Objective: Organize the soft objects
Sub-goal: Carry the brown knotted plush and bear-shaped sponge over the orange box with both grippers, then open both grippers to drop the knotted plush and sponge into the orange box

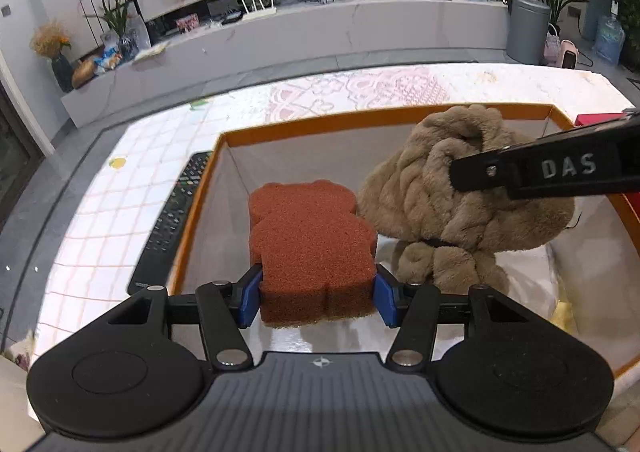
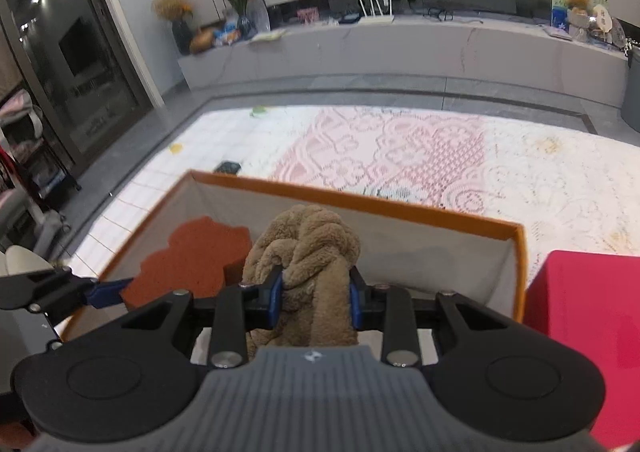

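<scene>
My left gripper (image 1: 318, 294) points steeply downward, its two blue pads (image 1: 249, 294) pressed flat against the sides of a thick rust-brown sponge (image 1: 310, 240), jaws set wide to fit it. My right gripper (image 2: 316, 298) tilts down as well, jaws much narrower, blue pads (image 2: 276, 300) pinching into a tan plush toy (image 2: 308, 252) that bulges out above them. In the left wrist view my right gripper's black finger reaches in from the right edge; the two grippers are side by side, close together.

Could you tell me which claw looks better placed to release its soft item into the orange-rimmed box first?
Probably the left claw: its red sponge already hangs inside the box.
</scene>
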Tool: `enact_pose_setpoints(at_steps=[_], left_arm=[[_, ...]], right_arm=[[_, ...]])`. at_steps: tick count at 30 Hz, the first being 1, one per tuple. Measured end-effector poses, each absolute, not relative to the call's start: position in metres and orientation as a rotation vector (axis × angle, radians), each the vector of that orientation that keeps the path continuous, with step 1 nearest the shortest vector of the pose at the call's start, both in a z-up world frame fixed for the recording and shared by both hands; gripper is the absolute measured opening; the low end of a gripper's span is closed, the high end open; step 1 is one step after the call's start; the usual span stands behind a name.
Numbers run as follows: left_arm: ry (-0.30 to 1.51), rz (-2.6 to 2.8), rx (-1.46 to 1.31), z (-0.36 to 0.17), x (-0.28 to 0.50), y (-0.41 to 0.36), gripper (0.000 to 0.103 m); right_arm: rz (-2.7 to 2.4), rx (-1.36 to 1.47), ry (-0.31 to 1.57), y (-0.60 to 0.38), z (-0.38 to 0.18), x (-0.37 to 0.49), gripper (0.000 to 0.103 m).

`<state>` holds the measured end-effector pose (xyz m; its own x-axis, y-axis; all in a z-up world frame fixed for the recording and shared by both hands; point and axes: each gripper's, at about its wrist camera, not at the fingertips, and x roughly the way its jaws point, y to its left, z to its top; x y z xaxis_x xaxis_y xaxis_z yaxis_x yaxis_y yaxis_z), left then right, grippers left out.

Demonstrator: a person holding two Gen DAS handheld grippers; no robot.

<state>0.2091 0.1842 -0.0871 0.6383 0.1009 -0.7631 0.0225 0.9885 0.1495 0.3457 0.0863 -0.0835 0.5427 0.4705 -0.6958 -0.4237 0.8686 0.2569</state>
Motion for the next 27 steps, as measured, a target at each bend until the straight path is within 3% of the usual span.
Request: enact_pose_setpoints(at_steps=[9, 13, 20, 27], left_arm=[[0.941, 0.057, 0.148, -0.095, 0.215, 0.187, 0.067], [0.944, 0.051, 0.144, -0.092, 0.211, 0.186, 0.075], [0.910, 0.064, 0.124, -0.080, 0.199, 0.187, 0.078], [0.814, 0.079, 0.078, -0.055, 0.176, 0.181, 0.079]], right_arm=[[0.518, 0.011, 0.868, 0.099, -0.102, 0.357, 0.038], [0.510, -0.022, 0.855, 0.103, -0.099, 0.354, 0.045], [0.495, -0.040, 0.830, 0.103, -0.087, 0.347, 0.067], [0.498, -0.043, 0.785, 0.091, -0.062, 0.332, 0.070]])
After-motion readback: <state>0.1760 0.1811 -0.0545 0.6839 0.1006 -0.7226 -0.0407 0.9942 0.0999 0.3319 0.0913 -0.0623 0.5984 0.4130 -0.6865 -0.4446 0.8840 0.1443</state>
